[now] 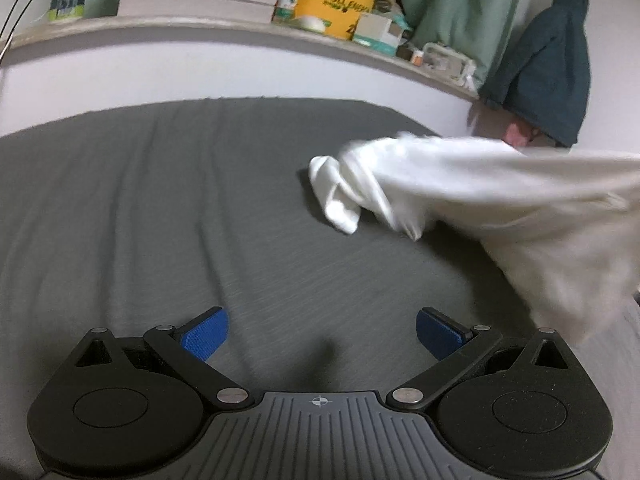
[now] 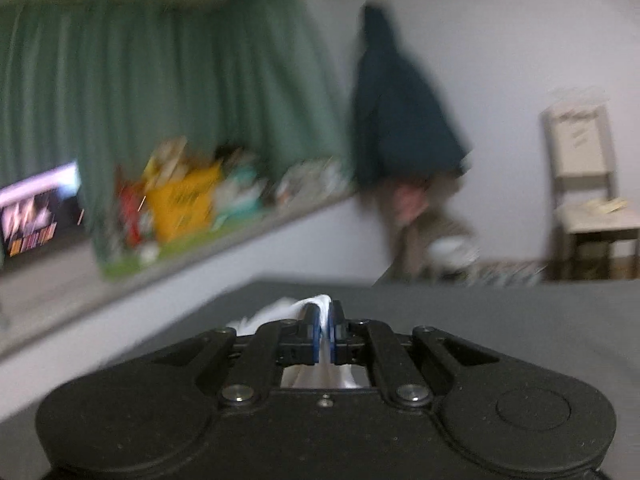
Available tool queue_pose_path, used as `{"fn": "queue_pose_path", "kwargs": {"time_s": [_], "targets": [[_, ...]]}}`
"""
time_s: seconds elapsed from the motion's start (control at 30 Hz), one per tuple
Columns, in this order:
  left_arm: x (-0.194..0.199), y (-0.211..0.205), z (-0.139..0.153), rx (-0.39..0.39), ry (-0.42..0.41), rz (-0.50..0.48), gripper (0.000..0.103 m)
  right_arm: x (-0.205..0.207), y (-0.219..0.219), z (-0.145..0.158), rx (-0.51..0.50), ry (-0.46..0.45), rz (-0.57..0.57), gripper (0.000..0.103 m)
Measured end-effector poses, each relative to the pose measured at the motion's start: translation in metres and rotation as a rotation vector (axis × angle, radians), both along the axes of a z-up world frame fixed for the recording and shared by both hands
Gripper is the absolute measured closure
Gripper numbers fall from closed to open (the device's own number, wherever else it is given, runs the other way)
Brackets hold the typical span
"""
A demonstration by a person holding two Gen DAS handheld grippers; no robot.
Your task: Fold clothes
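**White garment lifted off the bed**

The grey bed (image 1: 200, 200) gives me a flat folding surface. The white garment (image 1: 500, 208) hangs over it, one end trailing. My right tool (image 2: 325, 330) pinches its edge; my left tool (image 1: 322, 334) is spread wide, holding nothing.

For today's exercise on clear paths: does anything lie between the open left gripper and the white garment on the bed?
Nothing visible does. Between the left gripper, jaws apart, and the white garment lies only bare grey bedsheet. The right gripper already pinches the cloth.
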State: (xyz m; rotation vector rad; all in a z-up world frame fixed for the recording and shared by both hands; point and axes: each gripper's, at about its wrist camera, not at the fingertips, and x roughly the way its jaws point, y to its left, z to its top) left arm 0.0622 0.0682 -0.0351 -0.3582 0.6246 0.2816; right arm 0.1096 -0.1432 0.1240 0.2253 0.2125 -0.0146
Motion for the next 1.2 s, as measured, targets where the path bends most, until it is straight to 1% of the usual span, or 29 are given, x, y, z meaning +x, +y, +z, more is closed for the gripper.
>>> {"fn": "queue_pose_path", "kwargs": {"time_s": [0.07,0.1,0.17,0.2,0.23,0.27,0.33,0.37,0.43,0.5,0.53,0.57,0.6,0.67,0.73,0.83,0.93,1.1,1.13,1.17,1.2], "targets": [[-0.002,-0.003,0.003,0.002,-0.021,-0.012,0.0,-0.046,-0.02,0.015,0.03,-0.06,-0.089,0.099],[-0.003,-0.006,0.004,0.002,-0.036,-0.023,0.0,-0.067,-0.029,0.018,0.045,-0.079,-0.126,0.099],[-0.004,-0.01,0.006,0.002,-0.063,-0.048,0.0,-0.109,-0.051,0.014,0.047,-0.092,-0.217,0.099],[-0.004,-0.012,0.007,0.0,-0.071,-0.064,0.0,-0.125,-0.058,0.008,0.02,-0.055,-0.269,0.099],[-0.003,-0.013,0.008,-0.004,-0.076,-0.08,0.0,-0.137,-0.066,-0.002,-0.012,0.012,-0.319,0.099],[-0.002,-0.016,0.008,-0.013,-0.074,-0.103,0.0,-0.144,-0.073,-0.014,-0.031,0.1,-0.349,0.099],[0.0,-0.021,0.008,-0.033,-0.068,-0.149,0.0,-0.149,-0.089,-0.045,-0.023,0.335,-0.33,0.098],[0.001,-0.024,0.008,-0.041,-0.063,-0.169,0.0,-0.152,-0.091,-0.057,-0.02,0.417,-0.316,0.095],[0.002,-0.031,0.008,-0.044,-0.056,-0.193,0.0,-0.163,-0.08,-0.068,-0.058,0.463,-0.27,0.094],[0.006,-0.035,0.009,-0.039,-0.046,-0.201,0.0,-0.172,-0.069,-0.078,-0.099,0.497,-0.222,0.074],[0.008,-0.037,0.009,-0.038,-0.039,-0.198,0.0,-0.171,-0.057,-0.077,-0.125,0.476,-0.186,0.057],[0.01,-0.038,0.008,-0.036,-0.031,-0.194,0.0,-0.17,-0.046,-0.077,-0.151,0.456,-0.151,0.051],[0.012,-0.038,0.008,-0.038,-0.024,-0.179,0.0,-0.165,-0.034,-0.076,-0.171,0.437,-0.108,0.051],[0.013,-0.035,0.007,-0.049,-0.015,-0.147,0.0,-0.141,-0.006,-0.08,-0.185,0.418,0.021,0.051],[0.003,-0.032,0.002,-0.07,-0.023,-0.105,0.0,-0.116,0.021,-0.09,-0.218,0.407,0.123,0.051],[0.0,-0.023,0.0,-0.075,-0.039,-0.057,0.0,-0.086,0.039,-0.105,-0.27,0.434,0.164,0.051],[-0.002,-0.013,-0.003,-0.064,-0.04,-0.017,0.0,-0.056,0.057,-0.12,-0.322,0.46,0.206,0.051],[0.003,-0.004,-0.008,-0.109,-0.057,-0.014,0.0,-0.007,0.088,-0.146,-0.409,0.504,0.276,0.051],[0.004,-0.004,-0.008,-0.108,-0.053,-0.016,0.0,0.003,0.094,-0.151,-0.426,0.512,0.291,0.063],[0.005,-0.004,-0.009,-0.106,-0.05,-0.018,0.0,0.011,0.098,-0.154,-0.432,0.52,0.302,0.088],[0.007,-0.004,-0.01,-0.104,-0.047,-0.02,0.0,0.012,0.095,-0.15,-0.405,0.525,0.305,0.098]]}}
